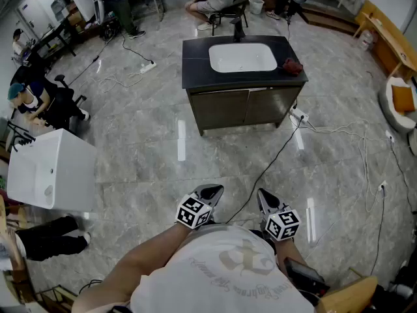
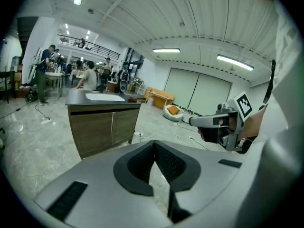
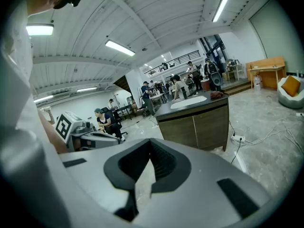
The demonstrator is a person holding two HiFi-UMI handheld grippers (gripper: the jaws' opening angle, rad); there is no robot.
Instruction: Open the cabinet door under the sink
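Left tongs [image 1: 212,188], right tongs [image 1: 262,193] closed; cable [image 1: 270,165] lies before cabinet [image 1: 244,107].

The glossy grey tiled floor [image 1: 143,149] carries the dark sink cabinet [image 1: 244,106], standing upright near the middle of the room. A white power strip [image 1: 298,116] lies by the cabinet's right corner, a black cable [image 1: 270,165] trails from there across the tiles, and thin white cables [image 1: 345,132] snake off rightward. Well apart at the left stands a white box [image 1: 49,168].
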